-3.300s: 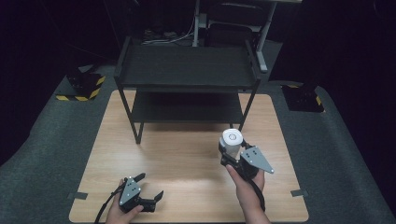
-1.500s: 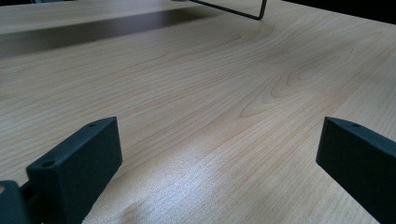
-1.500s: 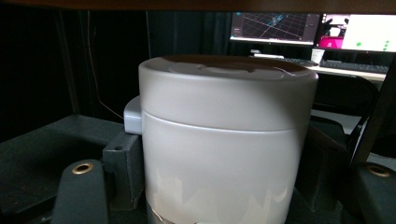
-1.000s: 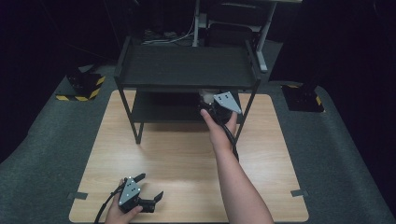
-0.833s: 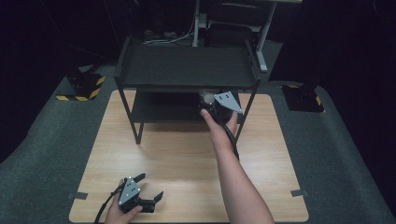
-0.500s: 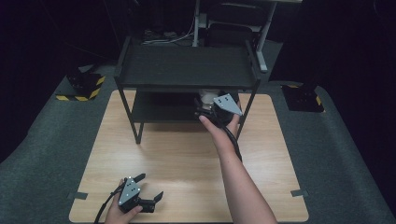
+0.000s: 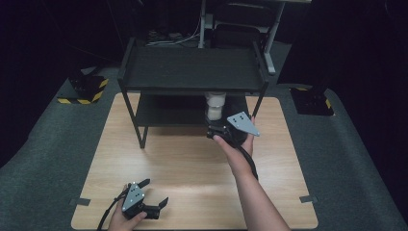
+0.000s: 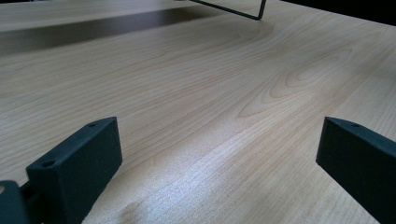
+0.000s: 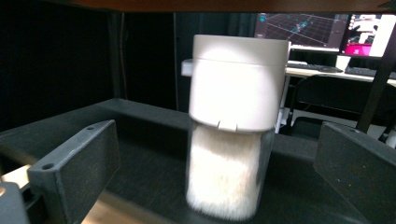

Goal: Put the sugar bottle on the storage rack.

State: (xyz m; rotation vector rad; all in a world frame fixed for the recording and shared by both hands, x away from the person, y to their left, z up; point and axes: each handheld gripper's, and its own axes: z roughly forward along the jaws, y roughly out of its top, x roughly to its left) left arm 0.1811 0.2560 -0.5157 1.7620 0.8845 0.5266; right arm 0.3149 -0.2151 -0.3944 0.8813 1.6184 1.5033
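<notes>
A clear jar of white powder with a white cap [image 7: 214, 107] stands upright on the lower shelf [image 7: 168, 114] of a black two-level rack [image 7: 192, 67]. My right gripper [image 7: 216, 129] sits just in front of the shelf and points at the jar. Its jaws have just opened and stand wide. In the right gripper view the jar [image 9: 233, 140] stands between and just beyond the pads [image 9: 79, 163], touching neither. My left gripper [image 7: 155, 192] rests open near the table's front left, with bare wood between its pads [image 8: 79, 163].
The wooden table [image 7: 183, 163] stands on grey carpet. The rack takes up its far half and the top shelf overhangs the jar. Yellow-and-black striped bases [image 7: 84, 91] sit on the floor at the left. Lit monitors [image 9: 369, 23] glow behind the rack.
The right gripper carried the jar from the table's right side to the lower shelf, let go of it, and has drawn back toward the person. The left gripper has stayed put.
</notes>
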